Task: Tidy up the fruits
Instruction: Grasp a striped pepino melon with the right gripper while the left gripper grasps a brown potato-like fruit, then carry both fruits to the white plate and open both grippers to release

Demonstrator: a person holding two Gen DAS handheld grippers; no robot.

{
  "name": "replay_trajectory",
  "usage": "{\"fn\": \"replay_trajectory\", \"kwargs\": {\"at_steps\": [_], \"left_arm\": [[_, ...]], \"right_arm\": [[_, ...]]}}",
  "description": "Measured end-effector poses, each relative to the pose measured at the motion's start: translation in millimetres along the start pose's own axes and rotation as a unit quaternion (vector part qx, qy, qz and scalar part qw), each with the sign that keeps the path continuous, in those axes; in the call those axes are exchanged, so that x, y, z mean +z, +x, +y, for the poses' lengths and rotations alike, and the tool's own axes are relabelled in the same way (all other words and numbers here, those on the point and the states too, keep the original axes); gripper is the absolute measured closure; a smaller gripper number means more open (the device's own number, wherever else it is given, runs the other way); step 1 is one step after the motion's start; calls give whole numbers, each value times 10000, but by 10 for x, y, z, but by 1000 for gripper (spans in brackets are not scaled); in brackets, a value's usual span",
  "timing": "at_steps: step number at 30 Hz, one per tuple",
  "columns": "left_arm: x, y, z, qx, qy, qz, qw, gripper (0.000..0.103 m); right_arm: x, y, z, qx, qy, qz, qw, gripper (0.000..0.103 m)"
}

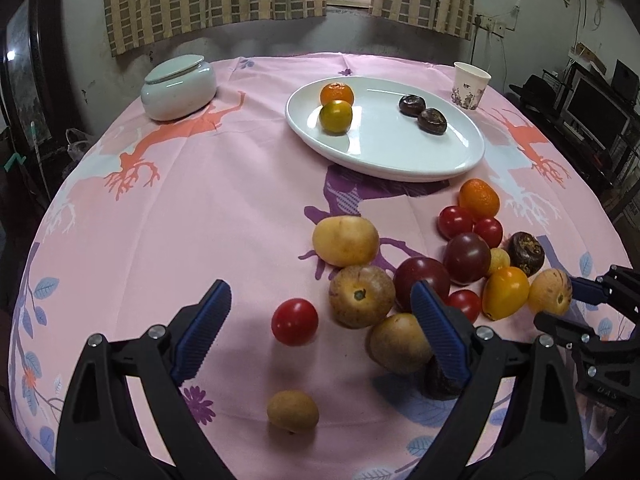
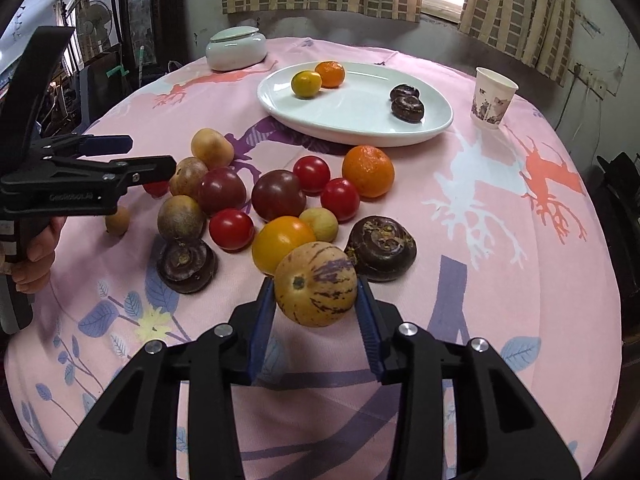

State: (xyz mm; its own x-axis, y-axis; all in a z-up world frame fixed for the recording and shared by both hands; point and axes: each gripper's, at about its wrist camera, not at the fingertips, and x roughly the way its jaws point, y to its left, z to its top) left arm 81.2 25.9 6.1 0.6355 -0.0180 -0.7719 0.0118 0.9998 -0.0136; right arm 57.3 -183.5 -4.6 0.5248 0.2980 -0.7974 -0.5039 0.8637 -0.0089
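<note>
From the left wrist view, the left gripper (image 1: 322, 320) hangs over the pink-clothed worktop (image 1: 180, 220) with its jaws spread wide and nothing between them; a red tomato (image 1: 295, 321) sits on the cloth in the gap, apart from both pads. The fruit pile (image 1: 460, 264) lies to the right, and the white plate (image 1: 384, 160) beyond carries two citrus fruits and two dark water chestnuts. From the right wrist view, the right gripper (image 2: 316, 292) has its jaws closed onto a striped pepino melon (image 2: 316, 284), both blue pads touching its sides at the near edge of the pile. A paper cup (image 2: 493, 98) stands right of the plate, a lidded jar (image 2: 236, 49) to its left.
</note>
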Motion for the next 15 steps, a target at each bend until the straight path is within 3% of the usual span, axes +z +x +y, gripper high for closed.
{"fn": "replay_trajectory", "kwargs": {"at_steps": [6,11,15], "left_arm": [[266,244,-109,158,78,254,9995,12],[284,553,-98,-12,-209,801,9966,35],[249,611,-39,-307,-606,916,9935,58]], "right_arm": [[-3,-41,-10,58,14,-15,10000,63],[-4,-77,-15,108,20,-59,9999,63],[-6,-67,-9,122,-2,-33,9999,63]]}}
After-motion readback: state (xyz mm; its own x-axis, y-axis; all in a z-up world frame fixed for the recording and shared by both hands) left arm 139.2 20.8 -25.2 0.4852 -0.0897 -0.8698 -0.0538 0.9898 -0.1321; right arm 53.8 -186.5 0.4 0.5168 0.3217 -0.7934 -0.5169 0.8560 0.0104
